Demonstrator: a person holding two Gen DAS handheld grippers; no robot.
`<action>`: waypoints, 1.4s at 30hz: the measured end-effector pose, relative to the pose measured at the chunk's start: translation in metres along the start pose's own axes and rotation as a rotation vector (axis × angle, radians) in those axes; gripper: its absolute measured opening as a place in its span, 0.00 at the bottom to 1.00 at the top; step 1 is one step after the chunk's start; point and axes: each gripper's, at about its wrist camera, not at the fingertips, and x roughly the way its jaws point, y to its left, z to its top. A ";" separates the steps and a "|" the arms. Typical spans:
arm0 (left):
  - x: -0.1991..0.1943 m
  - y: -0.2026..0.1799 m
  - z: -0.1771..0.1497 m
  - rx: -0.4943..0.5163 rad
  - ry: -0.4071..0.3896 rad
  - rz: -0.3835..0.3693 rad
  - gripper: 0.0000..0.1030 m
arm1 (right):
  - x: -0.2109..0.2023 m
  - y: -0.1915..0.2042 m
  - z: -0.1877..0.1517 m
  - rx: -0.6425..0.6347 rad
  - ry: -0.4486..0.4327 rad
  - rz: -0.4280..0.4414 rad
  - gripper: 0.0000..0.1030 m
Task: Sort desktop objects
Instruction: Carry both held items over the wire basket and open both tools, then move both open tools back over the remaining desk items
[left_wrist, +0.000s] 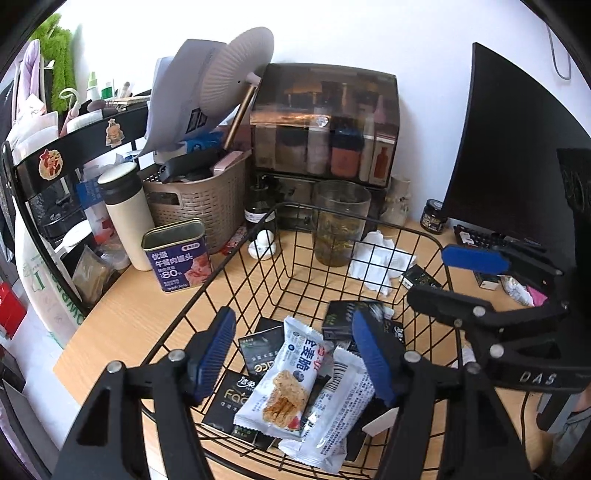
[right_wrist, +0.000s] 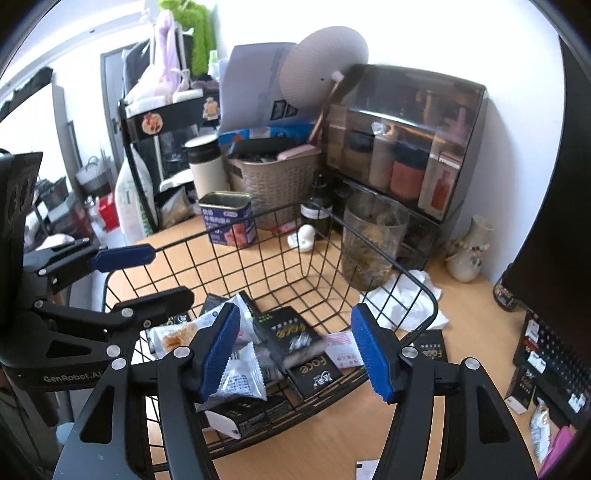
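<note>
Left wrist view: my left tongs (left_wrist: 293, 354) stand open above the near end of the black wire basket (left_wrist: 439, 243), nothing between the blue pads. In the basket lie a white cracker packet (left_wrist: 291, 373), a second white sachet (left_wrist: 340, 402) beneath it and several black "Face" sachets (left_wrist: 258, 350). My right tongs (left_wrist: 476, 280) reach in from the right over the basket's rim, apart, empty. Behind the basket on the wooden counter (left_wrist: 122, 321): a luncheon meat tin (left_wrist: 177, 254), a cream flask (left_wrist: 125, 214), a woven brown basket (left_wrist: 207, 199), a glass jar (left_wrist: 340, 225), crumpled tissue (left_wrist: 380, 258).

Right wrist view: my right tongs (right_wrist: 295, 354) are open over the wire basket's (right_wrist: 424, 291) near right corner, gripping nothing. A black "Face" sachet (right_wrist: 291, 336) lies below them among the packets. My left tongs (right_wrist: 147, 280) stand open at the basket's left rim.
</note>
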 end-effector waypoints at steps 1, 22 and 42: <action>0.000 0.000 0.000 -0.001 0.000 -0.002 0.69 | -0.001 -0.001 0.001 0.002 -0.003 0.000 0.60; -0.007 -0.164 -0.016 0.243 0.038 -0.233 0.69 | -0.066 -0.142 -0.065 0.198 0.032 -0.211 0.60; 0.207 -0.244 0.015 0.064 0.319 0.000 0.69 | -0.048 -0.288 -0.138 0.365 0.172 -0.338 0.60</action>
